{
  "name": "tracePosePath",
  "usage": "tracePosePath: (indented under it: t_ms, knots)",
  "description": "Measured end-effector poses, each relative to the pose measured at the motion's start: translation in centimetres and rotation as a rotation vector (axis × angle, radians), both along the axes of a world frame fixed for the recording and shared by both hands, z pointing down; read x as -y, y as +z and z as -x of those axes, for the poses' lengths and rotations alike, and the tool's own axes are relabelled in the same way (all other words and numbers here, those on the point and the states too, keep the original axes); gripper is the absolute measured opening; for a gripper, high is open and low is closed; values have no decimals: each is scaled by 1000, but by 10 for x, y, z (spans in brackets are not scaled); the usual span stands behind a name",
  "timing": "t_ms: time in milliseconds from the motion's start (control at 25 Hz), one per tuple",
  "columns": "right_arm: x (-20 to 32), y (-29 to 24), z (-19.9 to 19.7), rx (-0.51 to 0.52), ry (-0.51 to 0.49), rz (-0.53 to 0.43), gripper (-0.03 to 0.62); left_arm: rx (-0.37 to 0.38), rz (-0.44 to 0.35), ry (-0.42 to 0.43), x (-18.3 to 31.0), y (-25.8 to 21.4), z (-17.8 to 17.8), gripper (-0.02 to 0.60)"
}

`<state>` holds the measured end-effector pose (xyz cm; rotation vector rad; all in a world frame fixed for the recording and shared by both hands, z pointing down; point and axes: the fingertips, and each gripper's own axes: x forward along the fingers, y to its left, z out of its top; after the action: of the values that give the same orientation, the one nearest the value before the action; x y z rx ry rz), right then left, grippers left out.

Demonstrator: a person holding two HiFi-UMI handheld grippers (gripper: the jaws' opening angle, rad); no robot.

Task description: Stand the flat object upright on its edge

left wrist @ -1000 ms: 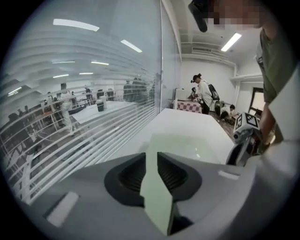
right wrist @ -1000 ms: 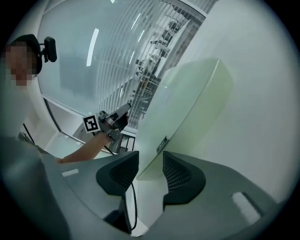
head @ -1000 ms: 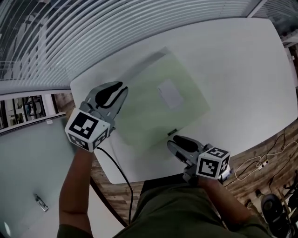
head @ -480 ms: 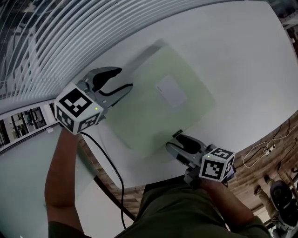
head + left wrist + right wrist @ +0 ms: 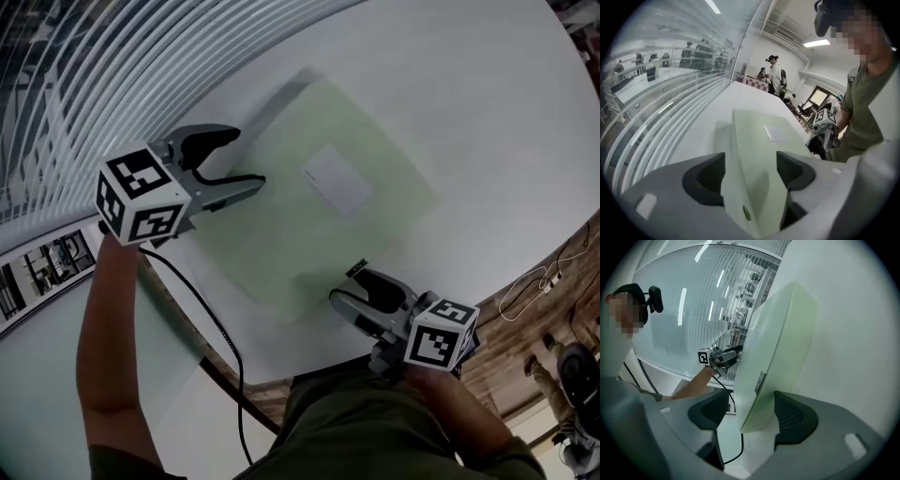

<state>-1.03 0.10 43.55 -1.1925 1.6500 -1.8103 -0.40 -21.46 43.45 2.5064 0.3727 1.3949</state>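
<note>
Left claw (image 5: 246, 157): positioned at the left edge of the worktop (image 5: 469, 103). Its jaws have just been opening and now stand wide. The left end of the board (image 5: 309, 225) sits between them, and the pads do not press on it. A black cable (image 5: 202, 309) runs from this claw down past the worktop's edge.

Board: pale green, flat, with a white label (image 5: 337, 178) on the face turned toward the person. It occupies the near-left part of the worktop, spanning from one claw to the other. In the left gripper view its upper edge shows as a ridge, with a shadow on the worktop behind it. The board appears to be up on its lower edge and leaning away from the person. How steeply it leans cannot be read.

Right claw (image 5: 345, 289): positioned at the board's near right corner, close to the worktop's near edge, beside a small dark tag (image 5: 356, 267) on the board. Its jaws have also just been opening and stand wide. The board's edge lies between them with a clear gap at the left pad.
</note>
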Motion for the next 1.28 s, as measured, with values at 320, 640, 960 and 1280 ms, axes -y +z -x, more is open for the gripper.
tracePosePath:
  t_ms: [320,640,960,1280]
  knots:
    - [3,-2,0,19,46,18,318,106,171,62,-2,5,-2,367]
    - [7,6,1,32,98,87,347,213,354,75,-7,13,-4,387]
    - [11,12,2,37,140,143,345,272,386,129,-13,33,0,385]
    - [11,22,2,63,167,190,344,300,420,132,-15,37,1,385]
